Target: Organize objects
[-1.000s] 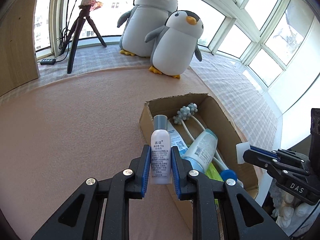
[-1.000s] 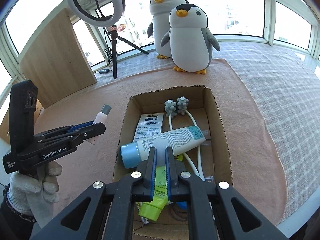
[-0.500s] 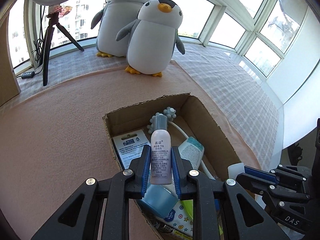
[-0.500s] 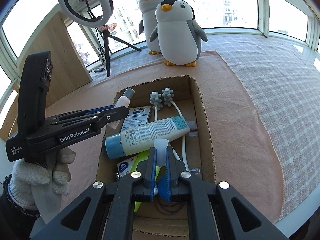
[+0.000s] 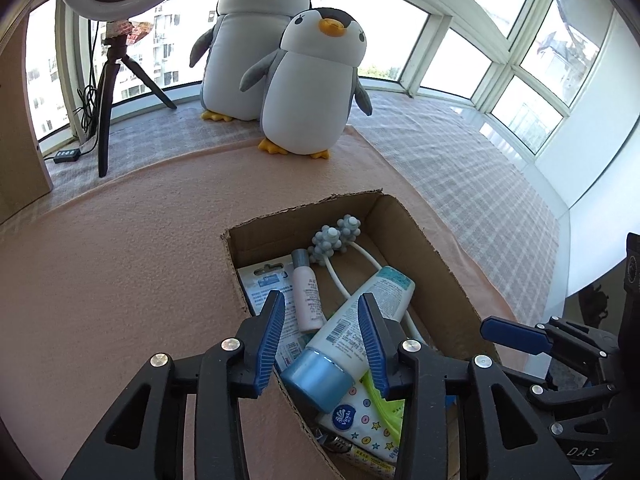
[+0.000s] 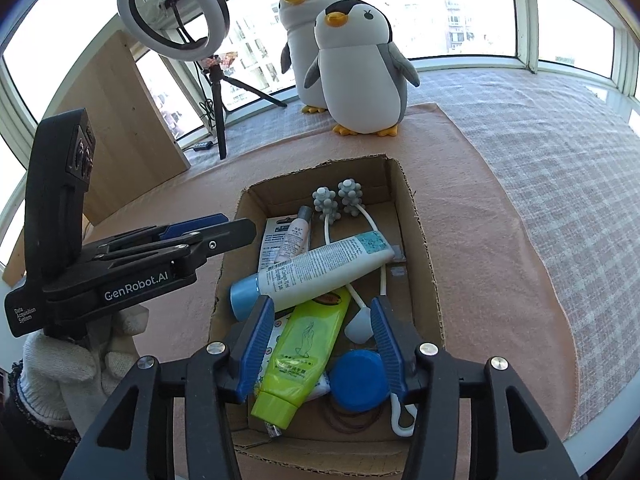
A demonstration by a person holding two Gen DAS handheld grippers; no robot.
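A cardboard box [image 5: 434, 258] [image 6: 424, 256] sits on the pink mat. Inside lie a small pink bottle [image 5: 306, 296] [image 6: 294, 238], a white tube with a blue cap [image 5: 352, 332] [image 6: 320, 268], a green tube [image 6: 308, 344], a blue round lid [image 6: 360, 380], a knobbly massage stick [image 5: 336, 236] [image 6: 338, 200] and a small white piece [image 6: 360, 326]. My left gripper [image 5: 321, 302] [image 6: 224, 226] hangs open over the box's left side, above the bottle. Over the near end of the box, my right gripper [image 6: 322, 304] [image 5: 504, 330] is open, with nothing between its fingers.
Two plush penguins [image 5: 308, 92] [image 6: 360, 72] stand behind the box. A ring light on a tripod [image 6: 212, 80] and a wooden board [image 6: 120, 120] are at the back left. Checked cloth [image 6: 540, 128] covers the right side. A gloved hand [image 6: 60, 360] holds the left gripper.
My left gripper has opened and the small pink bottle now lies in the box. The right gripper has opened too, and its white piece rests in the box.
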